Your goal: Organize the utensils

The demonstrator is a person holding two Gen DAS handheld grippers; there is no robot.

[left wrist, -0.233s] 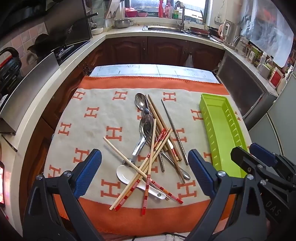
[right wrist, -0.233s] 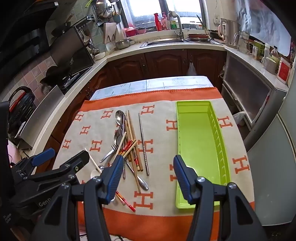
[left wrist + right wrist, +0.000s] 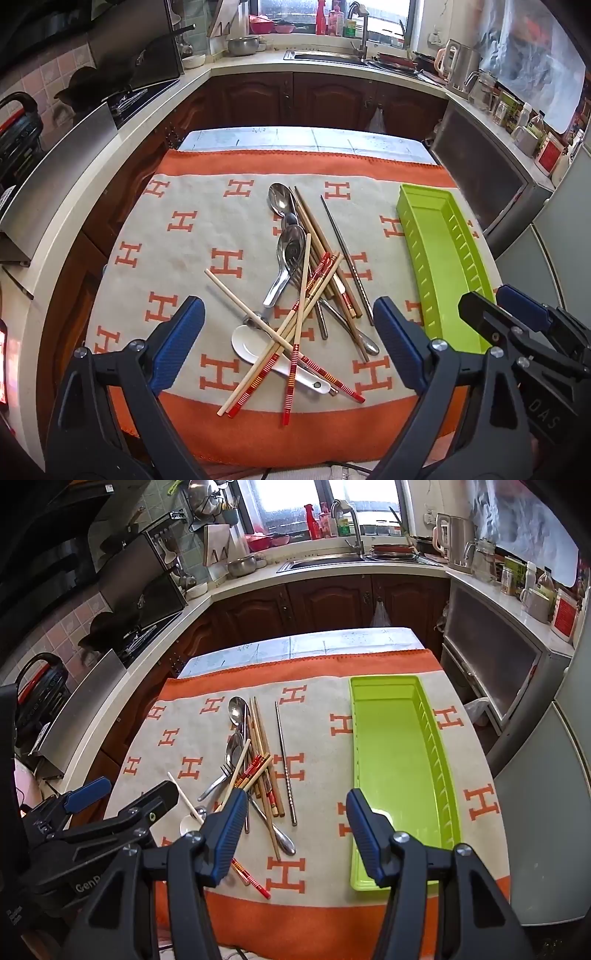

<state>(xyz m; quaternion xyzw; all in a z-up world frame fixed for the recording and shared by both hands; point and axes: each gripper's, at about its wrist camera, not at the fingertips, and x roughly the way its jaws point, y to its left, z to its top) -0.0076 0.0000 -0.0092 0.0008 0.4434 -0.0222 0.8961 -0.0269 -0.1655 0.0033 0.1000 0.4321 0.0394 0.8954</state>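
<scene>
A loose pile of utensils (image 3: 306,291) lies on the patterned cloth: metal spoons (image 3: 279,201), a fork, a white ceramic spoon (image 3: 247,343), a steel chopstick (image 3: 347,258), and several wooden and red-striped chopsticks (image 3: 295,354). The same utensils (image 3: 255,771) show left of centre in the right wrist view. A long lime-green tray (image 3: 443,266) lies to their right, with nothing in it (image 3: 395,760). My left gripper (image 3: 290,341) hovers open above the near end of the pile. My right gripper (image 3: 295,834) is open over the cloth between pile and tray.
An orange and beige cloth (image 3: 192,266) covers the small table. Kitchen counters with a stove (image 3: 122,99), sink (image 3: 332,57) and jars wrap around behind. A grey fridge (image 3: 546,812) stands close on the right. The right gripper's body (image 3: 524,332) shows at the left view's right edge.
</scene>
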